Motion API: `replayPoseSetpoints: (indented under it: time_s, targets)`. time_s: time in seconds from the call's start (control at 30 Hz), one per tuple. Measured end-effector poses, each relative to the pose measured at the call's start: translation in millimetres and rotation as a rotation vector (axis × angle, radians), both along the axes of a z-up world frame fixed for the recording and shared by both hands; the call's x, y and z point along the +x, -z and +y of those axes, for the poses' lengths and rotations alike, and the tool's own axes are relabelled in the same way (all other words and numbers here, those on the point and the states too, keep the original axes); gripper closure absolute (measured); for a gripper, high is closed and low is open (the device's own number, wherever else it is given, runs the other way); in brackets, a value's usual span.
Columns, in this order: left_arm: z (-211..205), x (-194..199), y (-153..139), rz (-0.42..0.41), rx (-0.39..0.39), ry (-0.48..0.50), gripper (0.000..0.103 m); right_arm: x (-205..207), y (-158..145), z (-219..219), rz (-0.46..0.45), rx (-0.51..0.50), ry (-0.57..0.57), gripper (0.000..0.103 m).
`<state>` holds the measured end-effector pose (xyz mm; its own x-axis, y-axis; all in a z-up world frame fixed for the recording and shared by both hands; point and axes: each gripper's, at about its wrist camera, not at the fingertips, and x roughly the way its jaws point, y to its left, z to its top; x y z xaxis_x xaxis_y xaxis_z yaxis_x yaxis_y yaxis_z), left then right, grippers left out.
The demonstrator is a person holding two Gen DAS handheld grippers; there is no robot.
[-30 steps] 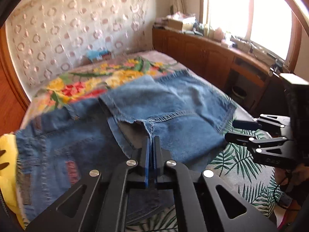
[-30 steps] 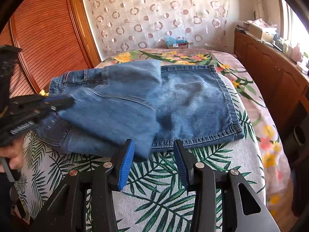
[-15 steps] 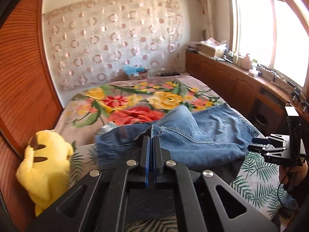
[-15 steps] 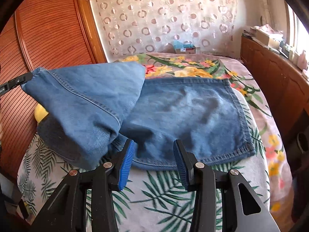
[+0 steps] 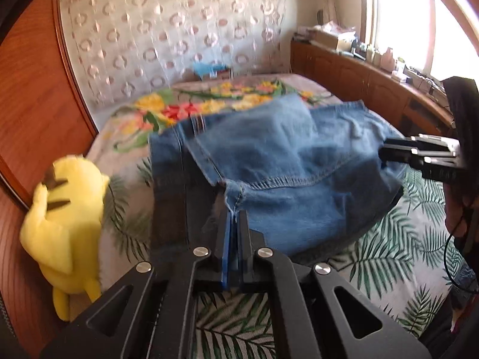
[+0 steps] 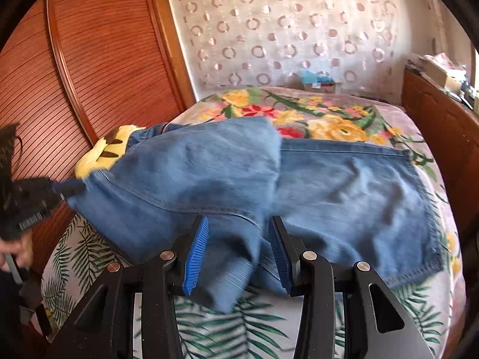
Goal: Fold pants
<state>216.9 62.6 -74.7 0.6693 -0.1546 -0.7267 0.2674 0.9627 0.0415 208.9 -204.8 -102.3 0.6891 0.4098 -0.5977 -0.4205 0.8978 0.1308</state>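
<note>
Denim pants (image 6: pixel 344 197) spread across the bed (image 6: pixel 314 326), one half flat on the leaf-print cover, the other half lifted and draped toward the yellow plush toy (image 5: pixel 64 209). Left gripper (image 5: pixel 234 227) pinched tight on a stitched seam corner of the raised flap, fingers (image 5: pixel 226 239) pressed together with cloth between. Right gripper (image 6: pixel 236 251) hanging with fingers (image 6: pixel 194 254) apart, a fold of denim sagging between them, not clamped. Thick, soft, floppy fabric; likely heavy enough to droop and drag from a single pinch. Best held at hems, seams or the waistband, where doubled stitching gives firm purchase and resists slipping. Two spaced holds along one edge probably needed to carry the flap across without bunching.
</note>
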Motion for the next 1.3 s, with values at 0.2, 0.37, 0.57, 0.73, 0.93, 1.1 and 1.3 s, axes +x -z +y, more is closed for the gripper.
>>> replayPoseSetpoints:
  time_s: [0.2,0.37,0.57,0.73,0.93,1.1,1.3]
  targets:
    - [7,2,5,0.013,-0.033,-0.016,0.093,22,17,10,0.040,-0.091,-0.009,0.059]
    - [19,9,-4,-0.018,-0.058,-0.041,0.055,34,43,5,0.093,-0.144,-0.002,0.059]
    - [25,43,-3,-0.029,-0.059,-0.088,0.050,38,49,-1,0.086,-0.126,0.007,0.059]
    - [35,80,3,0.039,-0.156,-0.106,0.055,23,55,1,0.083,-0.114,0.006,0.059]
    - [34,103,17,0.113,-0.191,-0.121,0.059,19,48,3,0.088,-0.105,0.000,0.059]
    - [26,106,23,0.151,-0.229,-0.091,0.070,11,38,-2,0.076,-0.100,-0.004,0.059]
    - [17,100,15,0.165,-0.231,-0.058,0.101,8,33,-7,0.068,-0.097,-0.002,0.059]
